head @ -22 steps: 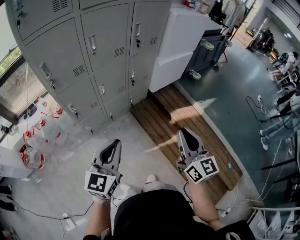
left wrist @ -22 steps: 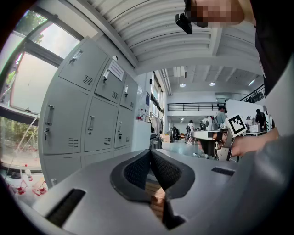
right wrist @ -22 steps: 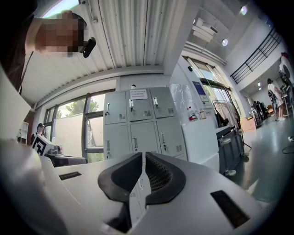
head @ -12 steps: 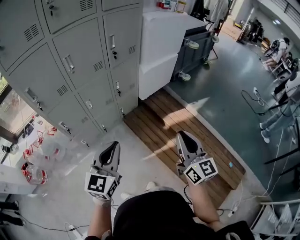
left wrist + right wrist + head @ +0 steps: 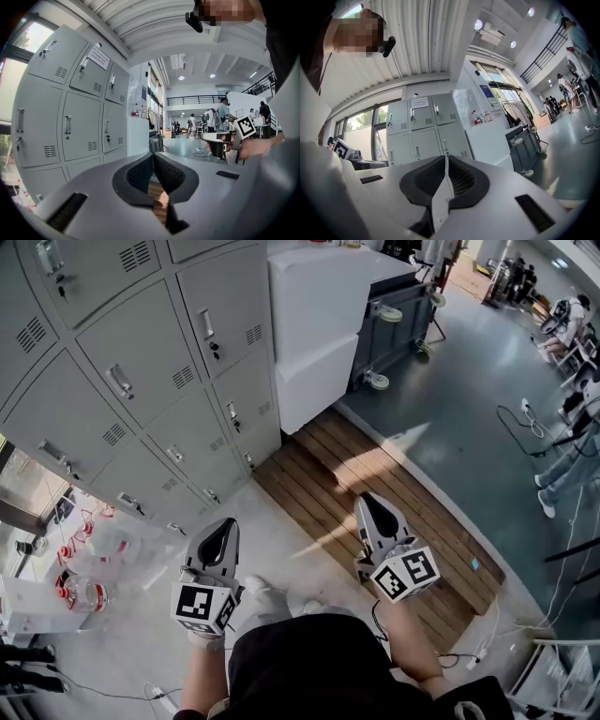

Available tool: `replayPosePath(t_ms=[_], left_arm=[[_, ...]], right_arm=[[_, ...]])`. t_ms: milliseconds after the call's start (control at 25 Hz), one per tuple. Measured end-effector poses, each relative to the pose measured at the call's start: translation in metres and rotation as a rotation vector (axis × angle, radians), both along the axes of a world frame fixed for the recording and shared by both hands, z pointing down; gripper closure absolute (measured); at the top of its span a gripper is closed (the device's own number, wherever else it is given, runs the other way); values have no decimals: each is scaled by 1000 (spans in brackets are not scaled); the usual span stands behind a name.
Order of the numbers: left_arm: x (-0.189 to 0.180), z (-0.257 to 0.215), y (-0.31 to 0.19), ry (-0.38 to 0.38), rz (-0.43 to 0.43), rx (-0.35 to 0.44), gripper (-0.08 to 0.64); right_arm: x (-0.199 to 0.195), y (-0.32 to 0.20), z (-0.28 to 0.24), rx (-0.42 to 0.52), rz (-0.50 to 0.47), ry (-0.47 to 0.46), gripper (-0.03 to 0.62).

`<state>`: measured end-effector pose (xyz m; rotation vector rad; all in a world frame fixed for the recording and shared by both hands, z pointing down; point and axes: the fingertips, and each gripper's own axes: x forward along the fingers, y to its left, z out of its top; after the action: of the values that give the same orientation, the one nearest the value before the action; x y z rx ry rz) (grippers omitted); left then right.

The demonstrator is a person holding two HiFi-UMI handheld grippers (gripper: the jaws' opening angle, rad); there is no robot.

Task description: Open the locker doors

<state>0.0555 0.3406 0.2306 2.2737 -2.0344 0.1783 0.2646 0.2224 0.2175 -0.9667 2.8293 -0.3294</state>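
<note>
A bank of grey lockers (image 5: 141, 381) fills the upper left of the head view. All its doors are closed, each with a small metal handle (image 5: 119, 382) and vent slots. Both grippers are held low in front of the person, well short of the lockers. My left gripper (image 5: 222, 531) is shut with nothing in it, and its ribbed pads meet in the left gripper view (image 5: 153, 158), with the lockers (image 5: 70, 126) to its left. My right gripper (image 5: 367, 504) is likewise shut and empty (image 5: 446, 163), with the lockers (image 5: 426, 126) ahead of it in the distance.
A white cabinet (image 5: 319, 324) stands right of the lockers, with a dark wheeled cart (image 5: 403, 315) beyond it. A wooden slatted platform (image 5: 375, 493) lies on the floor ahead. Water bottles (image 5: 80, 592) sit at the left. Cables (image 5: 520, 418) and people are at the far right.
The head view has swung, so the lockers and white cabinet now sit further left and closer. Both grippers stay shut, held in the same place before the body.
</note>
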Motion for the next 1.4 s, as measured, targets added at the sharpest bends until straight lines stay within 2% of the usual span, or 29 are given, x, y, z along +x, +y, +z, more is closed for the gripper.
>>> replayPosePath(t_ms=[200,440,680,800,1080,1240,1400], left_arm=[[-42,19,-48,-5,6,-20,538],[-120,29,-121,-10,31,-23,537],[-194,56,-169,43,56,-61,537],[-217,79,-185,65,65,-116,537],[-244,129,-219,131,54,-194,535],[-244,161,-241,184,48,-261,535],[-245,197,-268,260,-4,-340,535]], right_arm=[[-39,-40,16,-19,10,20,545],[-118,-99,17,-18,27,60,545],[-194,-138,22,-59,57,69,545],[-220,-148,30,-80,55,90,545],[-238,-169,51,-117,78,156,545],[-233,-185,66,-143,90,185,545],[-222,-211,84,-172,97,196,545]])
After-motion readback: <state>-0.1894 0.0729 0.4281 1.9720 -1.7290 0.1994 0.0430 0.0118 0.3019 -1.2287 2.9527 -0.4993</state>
